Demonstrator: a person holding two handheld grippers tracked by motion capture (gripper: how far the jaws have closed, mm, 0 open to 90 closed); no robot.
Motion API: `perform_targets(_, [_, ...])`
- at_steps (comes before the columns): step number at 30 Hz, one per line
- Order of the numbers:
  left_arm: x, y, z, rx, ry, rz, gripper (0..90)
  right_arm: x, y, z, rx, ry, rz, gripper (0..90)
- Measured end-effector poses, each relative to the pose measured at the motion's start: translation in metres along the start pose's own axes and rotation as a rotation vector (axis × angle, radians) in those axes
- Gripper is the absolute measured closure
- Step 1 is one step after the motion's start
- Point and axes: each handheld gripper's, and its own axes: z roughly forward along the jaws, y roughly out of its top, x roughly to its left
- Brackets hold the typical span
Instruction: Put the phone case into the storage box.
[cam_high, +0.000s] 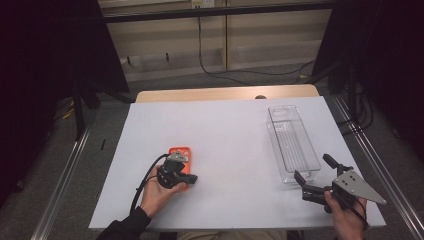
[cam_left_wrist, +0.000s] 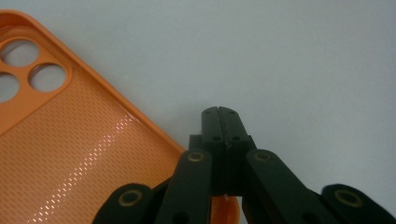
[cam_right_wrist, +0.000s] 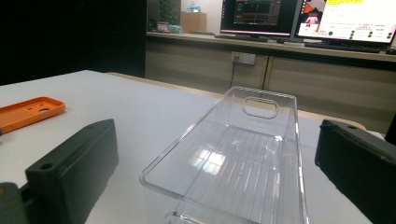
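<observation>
**Inspector A:** Progress is judged early. The orange phone case (cam_high: 180, 156) lies inside-up on the white table (cam_high: 225, 135), at about eight o'clock of the sheet. The left gripper (cam_high: 191, 178) sits at the case's near edge, jaws pressed together with nothing between them; in the left gripper view the tips rest on bare table just beside the case's rim. No lift has begun.

**Inspector B:** And the container?

**Inspector A:** The clear plastic bin (cam_high: 292, 142) stands at three o'clock, well apart from the case. It holds nothing. The right gripper (cam_high: 314, 172) waits at the bin's near end, jaws wide apart either side of it, not touching. Gripping and any transfer remain outstanding.
</observation>
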Motion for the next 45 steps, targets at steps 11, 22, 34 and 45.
perform_targets(11, [0.002,-0.008,-0.008,0.008,0.002,-0.003,90.0,0.000,0.000,0.000,-0.001,0.001,0.000,0.0])
perform_targets(22, [0.003,-0.014,-0.013,0.007,0.002,-0.015,90.0,0.000,0.000,0.000,0.000,0.002,0.000,0.0])
perform_targets(34, [0.006,-0.021,-0.020,0.007,-0.017,-0.017,90.0,0.000,0.000,0.000,-0.001,0.001,-0.001,0.0])
perform_targets(45, [0.015,-0.035,-0.033,0.001,-0.036,-0.039,90.0,0.000,0.000,0.000,-0.002,0.001,0.010,0.0])
